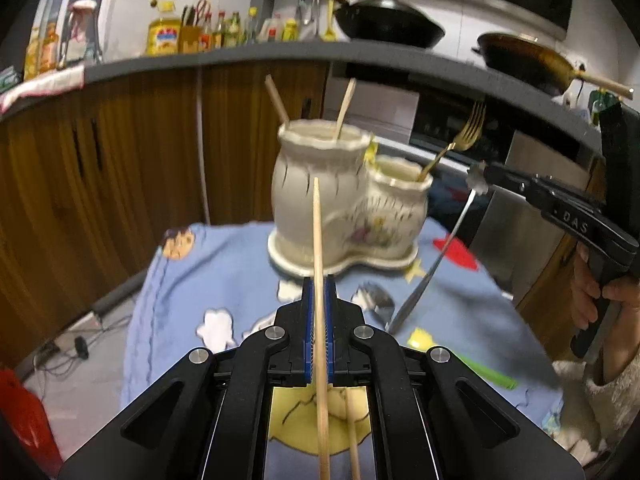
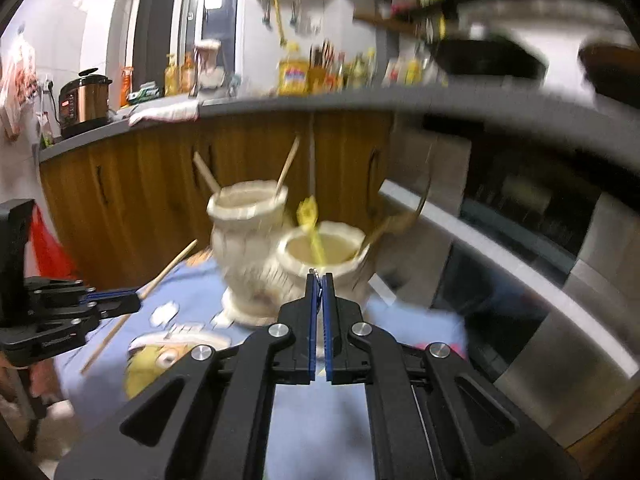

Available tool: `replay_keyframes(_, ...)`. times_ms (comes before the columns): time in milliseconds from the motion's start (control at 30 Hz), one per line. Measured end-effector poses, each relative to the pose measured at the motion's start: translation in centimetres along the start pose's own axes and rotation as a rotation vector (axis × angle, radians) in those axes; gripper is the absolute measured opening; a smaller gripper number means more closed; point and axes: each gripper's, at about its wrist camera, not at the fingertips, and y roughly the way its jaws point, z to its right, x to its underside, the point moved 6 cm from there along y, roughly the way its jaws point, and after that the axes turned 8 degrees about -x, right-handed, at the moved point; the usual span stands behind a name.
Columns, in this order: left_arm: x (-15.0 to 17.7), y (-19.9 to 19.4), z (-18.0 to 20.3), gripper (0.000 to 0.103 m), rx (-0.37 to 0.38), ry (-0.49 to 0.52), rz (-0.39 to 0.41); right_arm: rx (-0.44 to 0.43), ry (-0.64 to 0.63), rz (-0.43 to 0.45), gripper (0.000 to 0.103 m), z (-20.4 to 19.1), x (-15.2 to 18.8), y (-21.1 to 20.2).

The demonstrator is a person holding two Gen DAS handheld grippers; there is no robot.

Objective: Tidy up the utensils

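Gripping a chopstick (image 1: pixel 318 240) in the left tongs (image 1: pixel 319 280) and a spoon (image 1: pixel 432 268) in the right tongs (image 2: pixel 318 280), both clamped shut. Best aim each over the holder (image 1: pixel 344 200) on the cloth, lowering slowly.

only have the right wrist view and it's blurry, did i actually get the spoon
observer: yes, the right hand-held gripper is shut on the spoon handle's tip; it hangs bowl-down over the blue cloth
operator: what's that blur in the small pot
observer: a gold fork, tines up
operator: any chopsticks left
observer: a spare chopstick lies on the cloth under the left hand-held gripper, which grips a chopstick
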Motion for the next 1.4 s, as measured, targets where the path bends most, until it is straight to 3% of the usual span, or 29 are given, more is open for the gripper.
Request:
replay_keyframes(333,-6.0,-2.0,1.2,0.005,0.004,0.020,0.168,0.084,0.007,0.152,0.002,2.2,-6.5,-1.9)
replay_keyframes(600,-13.6,-1.6,1.2,0.005,0.039,-0.070,0.367,0.210,0.040,0.313,0.002,4.3,-10.6,-3.8)
replay_keyframes(800,-17.2,2.2,1.3,0.005,0.053,-0.139,0.427,0.264,-0.030,0.261,0.002,4.0,-10.3,-1.6)
replay_keyframes(967,-18.2,5.1,1.9,0.005,0.011,-0.118,0.441,0.285,-0.055,0.228,0.002,4.4,-9.0,0.3)
replay_keyframes(1133,-17.9,7.4,2.5,0.005,-0.038,-0.069,0.446,0.319,-0.067,0.235,0.002,5.0,-8.5,1.3)
replay_keyframes(1400,-15.5,7.9,2.7,0.005,-0.063,0.005,0.440,0.236,-0.126,0.142,0.002,3.8,-6.8,4.3)
